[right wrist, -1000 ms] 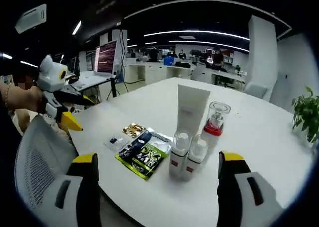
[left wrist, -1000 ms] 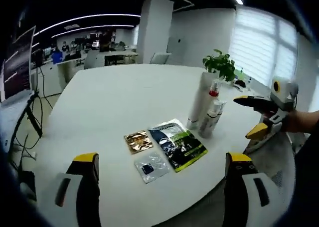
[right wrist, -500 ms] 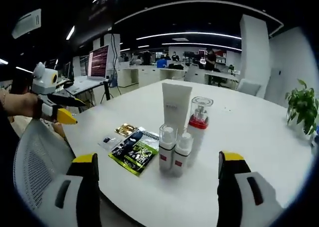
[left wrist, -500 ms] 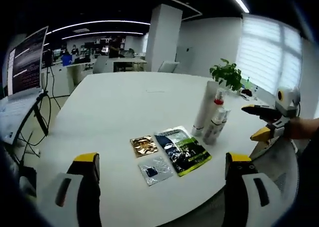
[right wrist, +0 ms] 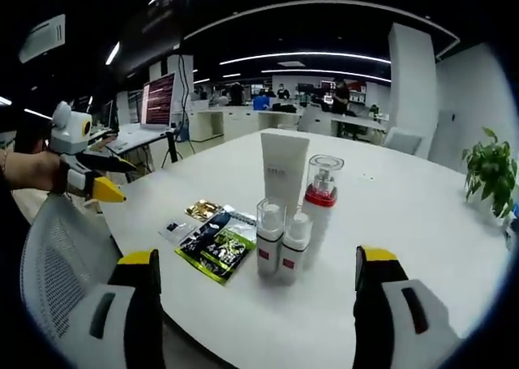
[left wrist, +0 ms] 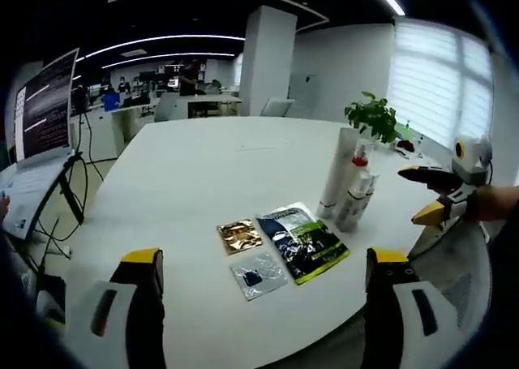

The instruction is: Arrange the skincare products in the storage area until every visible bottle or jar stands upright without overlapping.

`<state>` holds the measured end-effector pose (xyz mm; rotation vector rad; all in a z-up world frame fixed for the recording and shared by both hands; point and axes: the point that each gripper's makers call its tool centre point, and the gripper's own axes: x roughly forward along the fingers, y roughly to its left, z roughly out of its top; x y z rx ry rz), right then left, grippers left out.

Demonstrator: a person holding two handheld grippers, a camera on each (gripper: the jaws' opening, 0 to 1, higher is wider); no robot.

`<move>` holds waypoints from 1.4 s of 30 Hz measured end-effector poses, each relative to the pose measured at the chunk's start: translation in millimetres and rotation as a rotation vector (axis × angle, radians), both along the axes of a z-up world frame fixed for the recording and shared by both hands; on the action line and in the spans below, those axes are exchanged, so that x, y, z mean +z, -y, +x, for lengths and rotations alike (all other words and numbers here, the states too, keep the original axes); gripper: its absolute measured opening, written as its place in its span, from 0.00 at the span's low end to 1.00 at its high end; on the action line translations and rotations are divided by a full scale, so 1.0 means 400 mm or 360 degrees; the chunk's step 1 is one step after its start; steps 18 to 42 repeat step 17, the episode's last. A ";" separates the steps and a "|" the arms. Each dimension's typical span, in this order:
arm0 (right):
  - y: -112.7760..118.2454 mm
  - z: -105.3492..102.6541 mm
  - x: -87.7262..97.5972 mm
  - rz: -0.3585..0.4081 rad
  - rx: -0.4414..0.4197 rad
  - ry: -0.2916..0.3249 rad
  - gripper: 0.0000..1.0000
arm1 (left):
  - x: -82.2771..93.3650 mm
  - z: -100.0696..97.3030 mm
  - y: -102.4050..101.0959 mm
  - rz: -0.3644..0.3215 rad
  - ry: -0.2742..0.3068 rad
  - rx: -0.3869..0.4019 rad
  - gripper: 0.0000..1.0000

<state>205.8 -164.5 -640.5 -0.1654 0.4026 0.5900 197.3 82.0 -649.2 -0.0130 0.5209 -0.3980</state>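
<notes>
A tall white tube (right wrist: 284, 171) stands upright on the white round table (right wrist: 405, 223). Beside it stands a bottle with a clear cap and red collar (right wrist: 322, 192). In front of these are two small clear-capped bottles (right wrist: 268, 235) (right wrist: 296, 241), upright and close together. Flat on the table lie a green and black sachet (left wrist: 302, 241), a gold sachet (left wrist: 239, 234) and a clear sachet (left wrist: 258, 272). My left gripper (left wrist: 259, 272) is open, back from the table edge. My right gripper (right wrist: 253, 272) is open too, facing the bottles from the other side, and appears as (left wrist: 434, 195) in the left gripper view.
A potted plant (left wrist: 373, 119) stands at the table's far edge. A grey mesh chair (right wrist: 57, 263) sits by the near edge. A monitor (left wrist: 45, 101) and desks with people lie beyond. My left gripper (right wrist: 89, 174) is held by a hand above the chair.
Both views shifted slightly as the hands moved; the bottles and sachets have not moved on the table. Both grippers stay open.
</notes>
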 end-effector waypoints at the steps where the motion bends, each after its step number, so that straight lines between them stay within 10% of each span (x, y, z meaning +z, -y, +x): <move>1: 0.000 0.000 0.001 0.0005 -0.0001 -0.0001 1.00 | -0.002 -0.001 0.001 0.0004 -0.0003 -0.0006 0.98; 42: 0.000 -0.006 -0.008 -0.0006 0.0000 -0.0023 0.98 | -0.014 -0.006 0.001 0.0017 -0.0034 -0.0021 0.98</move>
